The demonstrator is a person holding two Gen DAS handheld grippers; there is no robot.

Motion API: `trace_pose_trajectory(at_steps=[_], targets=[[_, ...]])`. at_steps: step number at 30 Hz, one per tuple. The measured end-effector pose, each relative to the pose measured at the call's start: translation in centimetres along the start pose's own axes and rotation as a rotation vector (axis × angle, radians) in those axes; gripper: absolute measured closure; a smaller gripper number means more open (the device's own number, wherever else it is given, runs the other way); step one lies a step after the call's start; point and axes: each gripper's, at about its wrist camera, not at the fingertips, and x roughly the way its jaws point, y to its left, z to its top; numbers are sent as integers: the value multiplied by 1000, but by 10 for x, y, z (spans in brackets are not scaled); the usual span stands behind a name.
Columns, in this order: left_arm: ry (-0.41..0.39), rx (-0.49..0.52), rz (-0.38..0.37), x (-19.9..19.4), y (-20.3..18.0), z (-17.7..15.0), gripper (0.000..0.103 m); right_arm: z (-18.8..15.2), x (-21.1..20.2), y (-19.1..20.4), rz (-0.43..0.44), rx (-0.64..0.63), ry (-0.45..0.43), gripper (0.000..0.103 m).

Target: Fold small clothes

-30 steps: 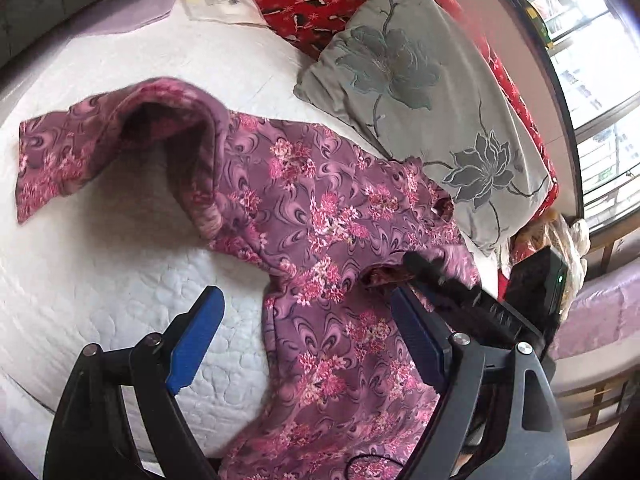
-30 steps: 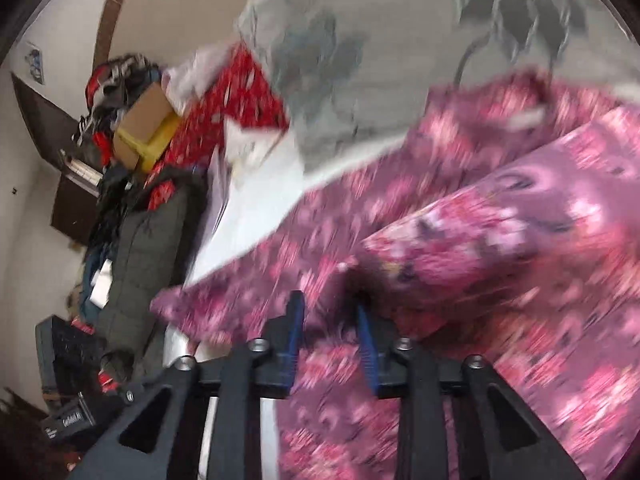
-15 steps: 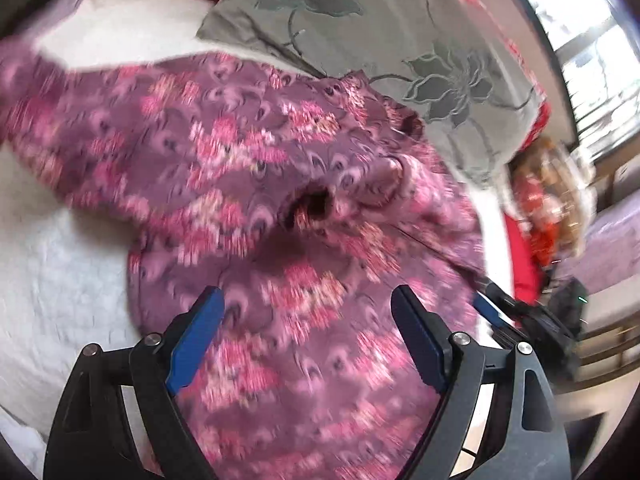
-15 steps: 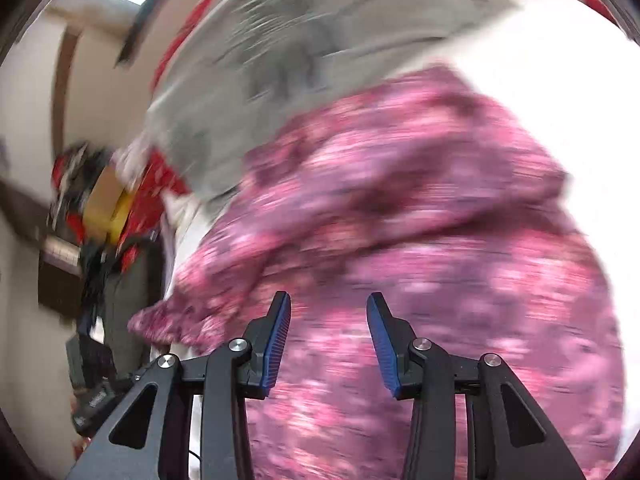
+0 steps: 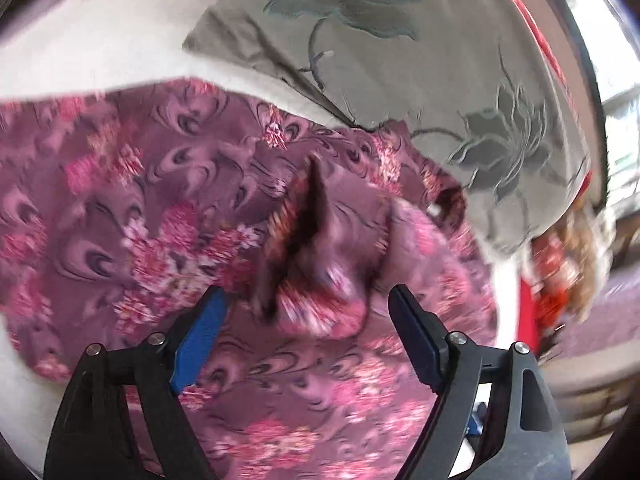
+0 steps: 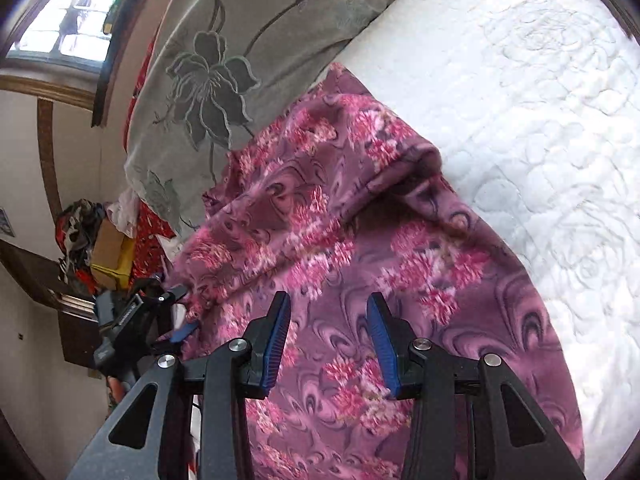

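A purple garment with pink flowers lies spread on a white quilted bed. In the left wrist view my left gripper is open, low over the garment, with a folded-over sleeve and its dark cuff opening just beyond the fingertips. In the right wrist view my right gripper is open and empty above the garment, where a fold runs across the cloth. The left gripper also shows at the garment's left edge in that view.
A grey pillow with a dark flower pattern lies against the garment's far edge, also in the right wrist view. Red patterned cloth, a cardboard box and clutter sit beyond the bed. A window is behind.
My right gripper let go of the sleeve it held a second ago and opened. The sleeve now lies folded over the body. My left gripper moved in close over the garment.
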Motion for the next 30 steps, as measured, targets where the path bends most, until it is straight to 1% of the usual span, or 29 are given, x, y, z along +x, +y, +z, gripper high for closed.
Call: trace_pose_trajectory(at_steps=[1, 3, 5, 6, 7, 8, 9, 10, 11, 12, 13, 14, 16, 17, 18, 19, 21, 23, 24, 25, 26, 27, 29, 30], targets=[[7, -25, -24, 1, 3, 1, 20, 2, -1, -2, 5, 5, -18, 61], [25, -45, -44, 4, 6, 1, 20, 7, 1, -4, 10, 22, -54, 61], [50, -70, -63, 10, 7, 1, 20, 15, 8, -9, 23, 71, -82, 61], [52, -83, -64, 12, 7, 2, 22, 18, 12, -10, 24, 93, -90, 61], [50, -89, -68, 13, 5, 1, 29, 20, 16, -12, 24, 113, -100, 61], [51, -91, -77, 14, 3, 3, 59, 22, 21, -14, 30, 141, -114, 61], [70, -96, -95, 19, 1, 5, 90, 25, 25, -14, 38, 161, -126, 62], [94, -114, -115, 23, 1, 7, 95, 27, 27, -15, 42, 179, -138, 64], [95, -128, -114, 24, 1, 8, 95, 29, 30, -17, 52, 203, -149, 65], [81, -134, -102, 22, 1, 9, 96, 32, 32, -17, 68, 217, -155, 70], [75, -132, -97, 20, 0, 10, 97, 34, 34, -17, 72, 224, -158, 85], [68, -135, -98, 15, -1, 9, 97, 37, 36, -16, 69, 224, -155, 96], [28, -144, -137, -6, -2, 3, 97, 41, 32, -13, 82, 208, -153, 98], [11, -134, -152, -17, -4, 0, 97, 41, 27, -10, 106, 196, -159, 99], [-8, -124, -168, -31, -5, -5, 97, 41, 17, -4, 157, 179, -166, 99], [-22, -115, -180, -46, -5, -12, 97, 41, 9, 1, 188, 161, -168, 99], [-42, -101, -195, -64, -1, -26, 97, 38, -9, 12, 232, 106, -162, 99], [-54, -78, -145, -71, 5, -41, 97, 33, -16, 15, 242, 86, -140, 99], [-48, -59, -116, -66, 11, -48, 97, 28, -15, 13, 242, 78, -106, 99], [-32, -58, -80, -61, 18, -51, 97, 24, -12, 11, 214, 65, -81, 98], [-13, -70, -44, -54, 24, -54, 97, 20, -8, 9, 160, 52, -62, 94], [19, -106, -38, -50, 38, -58, 97, 15, -1, 3, 97, 42, -31, 94], [48, -151, -82, -51, 51, -63, 96, 8, 11, -8, 13, 45, 39, 93], [38, -149, -98, -57, 55, -65, 96, 5, 11, -11, -11, 53, 64, 93]])
